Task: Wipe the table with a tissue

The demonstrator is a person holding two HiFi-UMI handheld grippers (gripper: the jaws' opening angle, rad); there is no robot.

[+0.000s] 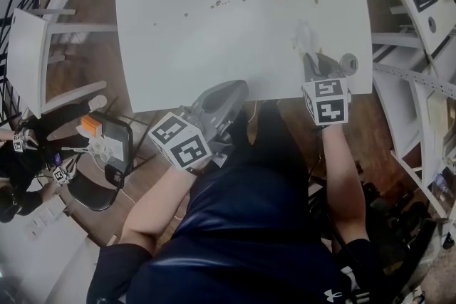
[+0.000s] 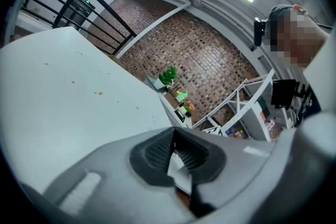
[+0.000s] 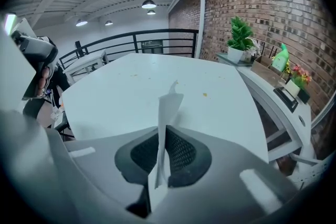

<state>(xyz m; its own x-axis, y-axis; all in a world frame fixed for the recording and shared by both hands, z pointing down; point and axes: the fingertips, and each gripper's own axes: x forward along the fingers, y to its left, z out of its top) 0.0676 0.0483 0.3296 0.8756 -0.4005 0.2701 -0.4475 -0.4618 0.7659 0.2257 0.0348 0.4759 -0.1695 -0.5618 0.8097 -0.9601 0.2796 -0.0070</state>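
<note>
A white table (image 1: 235,46) carries several brown crumbs (image 1: 219,3) across its far half. My right gripper (image 1: 313,60) hovers over the table's near right corner, shut on a white tissue (image 1: 306,39) that sticks out ahead of the jaws. In the right gripper view the tissue (image 3: 169,107) stands as a thin upright strip pinched between the black pads, the right gripper (image 3: 164,134) pointing at the table (image 3: 131,97). My left gripper (image 1: 235,90) lies at the table's front edge with nothing in it. In the left gripper view, the left gripper (image 2: 174,136) has its pads together at the tip.
A white chair (image 1: 28,60) stands left of the table. A black seat (image 1: 107,146) with small objects is at the lower left, beside another person (image 1: 14,174). White shelving (image 1: 420,3) runs along the right, with a potted plant (image 3: 240,34) on it.
</note>
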